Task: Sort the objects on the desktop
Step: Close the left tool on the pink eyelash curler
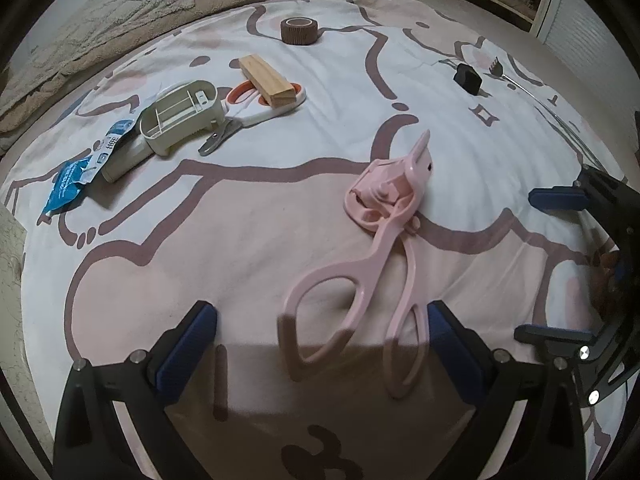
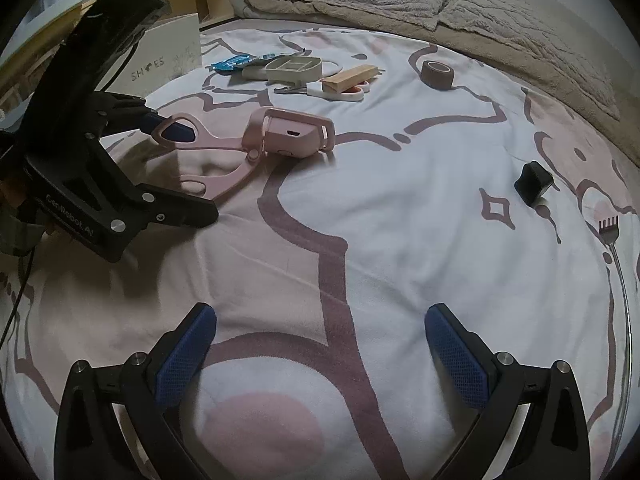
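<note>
A pink scissor-handled tool (image 1: pixel 388 188) lies on the patterned sheet (image 1: pixel 224 240). Its two handle loops reach back between the fingers of my left gripper (image 1: pixel 320 344), which is open and straddles the handles without clamping them. In the right wrist view the left gripper (image 2: pixel 192 170) sits low at the left, one blue pad showing through a loop of the pink tool (image 2: pixel 292 136). My right gripper (image 2: pixel 320 356) is open over bare sheet with nothing between its fingers. It also shows at the right edge of the left wrist view as the right gripper (image 1: pixel 532 266).
At the far left are a blue packet (image 1: pixel 72 184), a beige tray (image 1: pixel 180 116), white-orange scissors (image 1: pixel 260 110) and a wooden block (image 1: pixel 266 80). A brown tape roll (image 1: pixel 300 30) lies further back. A black object (image 2: pixel 534 184) and a metal rake-tipped rod (image 2: pixel 609 228) lie right. A white box (image 2: pixel 168 60) stands left.
</note>
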Action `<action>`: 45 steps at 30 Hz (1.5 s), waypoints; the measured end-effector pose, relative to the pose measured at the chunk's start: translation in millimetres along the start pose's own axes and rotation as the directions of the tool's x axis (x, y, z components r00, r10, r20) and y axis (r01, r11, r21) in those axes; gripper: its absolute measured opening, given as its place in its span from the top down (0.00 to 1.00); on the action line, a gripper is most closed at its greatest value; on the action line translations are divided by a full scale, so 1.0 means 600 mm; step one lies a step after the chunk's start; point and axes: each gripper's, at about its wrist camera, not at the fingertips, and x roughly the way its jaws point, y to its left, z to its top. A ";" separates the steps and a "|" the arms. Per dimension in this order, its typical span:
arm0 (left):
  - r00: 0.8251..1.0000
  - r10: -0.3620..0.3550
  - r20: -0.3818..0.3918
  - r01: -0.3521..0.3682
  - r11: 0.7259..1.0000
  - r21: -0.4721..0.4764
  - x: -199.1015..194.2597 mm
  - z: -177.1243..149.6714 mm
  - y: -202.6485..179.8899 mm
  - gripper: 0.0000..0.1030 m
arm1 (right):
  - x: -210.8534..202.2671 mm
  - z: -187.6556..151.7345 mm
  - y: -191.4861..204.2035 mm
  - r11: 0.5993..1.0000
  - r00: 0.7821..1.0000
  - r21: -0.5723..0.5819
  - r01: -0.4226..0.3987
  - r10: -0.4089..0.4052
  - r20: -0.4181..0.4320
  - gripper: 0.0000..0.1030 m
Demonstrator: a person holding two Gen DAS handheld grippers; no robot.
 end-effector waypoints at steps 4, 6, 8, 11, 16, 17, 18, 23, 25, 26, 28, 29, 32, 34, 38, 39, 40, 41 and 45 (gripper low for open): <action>0.999 -0.019 -0.044 0.018 1.000 -0.008 -0.007 0.005 0.015 0.00 | 0.005 0.002 0.000 1.000 1.000 -0.001 -0.001 0.001 -0.009 0.00; 0.999 -0.052 -0.014 0.051 0.997 -0.058 -0.022 0.014 0.029 0.09 | 0.004 0.002 -0.002 1.000 1.000 0.006 -0.009 0.009 -0.007 0.00; 0.997 -0.072 0.018 0.072 0.996 -0.055 -0.036 0.017 0.031 0.11 | 0.004 0.002 -0.002 1.000 1.000 0.007 -0.010 0.010 -0.005 0.00; 0.992 -0.102 0.080 0.102 0.995 0.013 -0.062 0.018 0.015 0.12 | 0.005 0.002 -0.002 1.000 1.000 0.009 -0.014 0.014 -0.005 0.00; 0.980 -0.143 0.141 0.122 0.982 0.143 -0.083 0.020 -0.033 0.23 | 0.005 0.001 -0.003 1.000 1.000 0.013 -0.021 0.021 -0.003 0.00; 0.980 -0.136 0.145 0.113 0.981 0.155 -0.084 0.017 -0.039 0.29 | 0.005 0.001 -0.003 1.000 1.000 0.015 -0.023 0.023 -0.002 0.00; 0.980 -0.137 0.144 0.113 0.980 0.162 -0.082 0.017 -0.043 0.32 | 0.004 0.001 -0.005 1.000 1.000 0.015 -0.025 0.025 -0.002 0.00; 0.976 -0.171 0.132 0.150 0.976 0.155 -0.077 0.024 -0.053 0.34 | 0.005 0.002 -0.008 0.999 0.999 0.020 -0.034 0.034 -0.002 0.00; 0.976 -0.179 0.122 0.161 0.976 0.148 -0.072 0.024 -0.052 0.35 | 0.005 0.002 -0.009 0.999 0.999 0.020 -0.037 0.037 -0.001 0.00; 0.976 -0.182 0.118 0.165 0.976 0.142 -0.070 0.022 -0.050 0.36 | 0.005 0.002 -0.009 0.999 0.999 0.019 -0.037 0.037 -0.001 0.00; 0.975 -0.193 0.110 0.180 0.976 0.120 -0.066 0.020 -0.045 0.37 | 0.005 0.002 -0.010 0.999 0.999 0.019 -0.037 0.037 -0.001 0.00; 0.974 -0.201 0.106 0.190 0.976 0.109 -0.064 0.020 -0.042 0.37 | 0.005 0.002 -0.009 0.999 0.999 0.019 -0.037 0.037 -0.001 0.00; 0.971 -0.214 0.104 0.205 0.975 0.091 -0.061 0.021 -0.037 0.37 | 0.005 0.002 -0.010 0.999 0.999 0.016 -0.034 0.034 -0.002 0.00; 0.973 -0.205 0.107 0.195 0.976 0.093 -0.059 0.019 -0.037 0.37 | 0.005 0.002 -0.010 0.999 0.999 0.015 -0.033 0.033 -0.003 0.00; 0.980 -0.174 0.098 0.167 0.983 0.075 -0.047 0.018 -0.034 0.44 | 0.003 0.004 -0.009 0.999 0.999 0.017 -0.035 0.035 -0.006 0.00; 0.981 -0.167 0.099 0.161 0.985 0.070 -0.045 0.020 -0.033 0.47 | 0.003 0.004 -0.010 0.999 0.999 0.019 -0.037 0.037 -0.007 0.00; 0.982 -0.161 0.099 0.156 0.986 0.063 -0.042 0.023 -0.033 0.49 | 0.001 0.006 -0.013 0.999 0.999 0.026 -0.045 0.046 -0.006 0.00; 0.982 -0.161 0.098 0.156 0.986 0.056 -0.040 0.025 -0.033 0.50 | -0.001 0.010 -0.017 0.998 0.999 0.036 -0.053 0.053 0.000 0.00; 0.983 -0.148 0.109 0.140 0.987 0.079 -0.040 0.025 -0.039 0.53 | -0.013 0.033 -0.061 0.992 0.999 0.126 -0.010 0.004 0.046 0.00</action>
